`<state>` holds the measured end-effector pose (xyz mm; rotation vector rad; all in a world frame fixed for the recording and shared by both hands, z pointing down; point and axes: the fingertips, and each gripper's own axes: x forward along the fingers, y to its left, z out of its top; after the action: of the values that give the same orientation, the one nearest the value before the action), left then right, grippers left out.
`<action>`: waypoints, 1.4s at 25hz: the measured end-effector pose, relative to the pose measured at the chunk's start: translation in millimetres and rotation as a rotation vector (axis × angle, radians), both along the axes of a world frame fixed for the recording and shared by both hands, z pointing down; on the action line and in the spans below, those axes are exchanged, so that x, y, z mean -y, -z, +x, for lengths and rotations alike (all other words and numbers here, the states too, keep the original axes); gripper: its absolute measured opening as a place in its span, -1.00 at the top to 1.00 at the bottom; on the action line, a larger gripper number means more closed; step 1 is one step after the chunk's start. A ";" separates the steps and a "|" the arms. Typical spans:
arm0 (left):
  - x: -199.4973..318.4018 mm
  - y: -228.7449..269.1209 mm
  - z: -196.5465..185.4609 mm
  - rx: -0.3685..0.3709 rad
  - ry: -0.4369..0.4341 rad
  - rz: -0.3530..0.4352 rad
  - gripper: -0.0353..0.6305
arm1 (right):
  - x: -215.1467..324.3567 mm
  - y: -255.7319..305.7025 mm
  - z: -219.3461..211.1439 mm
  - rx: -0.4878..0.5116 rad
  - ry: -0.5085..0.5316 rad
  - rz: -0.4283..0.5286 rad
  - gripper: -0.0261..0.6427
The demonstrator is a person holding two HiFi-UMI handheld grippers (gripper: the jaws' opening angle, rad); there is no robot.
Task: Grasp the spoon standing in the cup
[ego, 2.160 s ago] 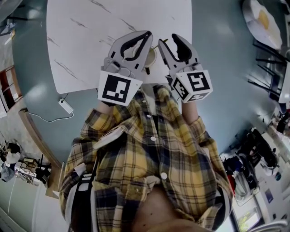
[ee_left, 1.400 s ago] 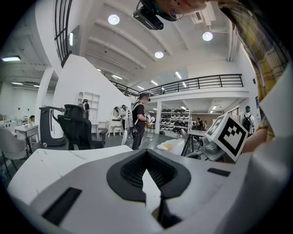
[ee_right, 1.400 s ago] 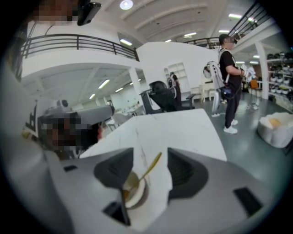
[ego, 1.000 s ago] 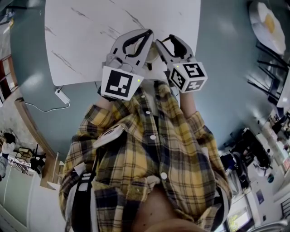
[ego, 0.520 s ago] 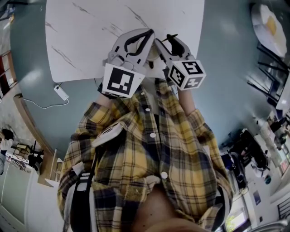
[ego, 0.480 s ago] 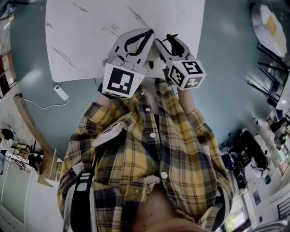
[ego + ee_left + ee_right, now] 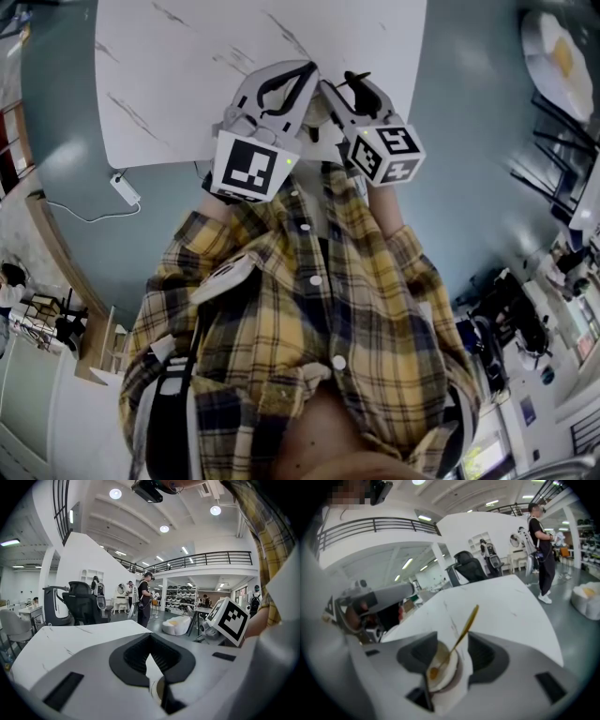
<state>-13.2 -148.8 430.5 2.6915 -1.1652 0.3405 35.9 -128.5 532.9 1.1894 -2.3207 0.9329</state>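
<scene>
The right tool (image 7: 452, 641) was open, its jaws flanking the spoon (image 7: 462, 629) standing in the cup (image 7: 444, 671) on the tabletop (image 7: 501, 604), while the left tool's (image 7: 150, 638) jaw tips met.

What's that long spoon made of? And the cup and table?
The thin golden long-handled spoon looks like polished metal: shiny and brass-coloured. The small white round cup seems glazed ceramic, smooth and plain white, though plastic is possible. The white grey-veined table looks like marble or a marble-print top; I cannot tell which.
</scene>
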 end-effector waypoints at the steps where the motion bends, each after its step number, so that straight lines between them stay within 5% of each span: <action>1: 0.6 0.2 -0.1 0.001 0.001 0.000 0.85 | 0.9 0.8 0.7 -0.002 -0.001 0.003 0.27; 10: 3.0 0.1 -0.5 0.002 0.006 0.002 0.85 | 4.8 3.8 9.3 -0.019 -0.031 0.026 0.67; 35: 0.3 17.8 0.4 0.002 0.027 0.043 0.85 | -3.1 30.9 -12.5 0.098 0.055 0.032 0.83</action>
<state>-12.8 -149.1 412.7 2.7095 -1.2225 0.3172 23.4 -125.4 502.0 1.1088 -2.4404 0.9581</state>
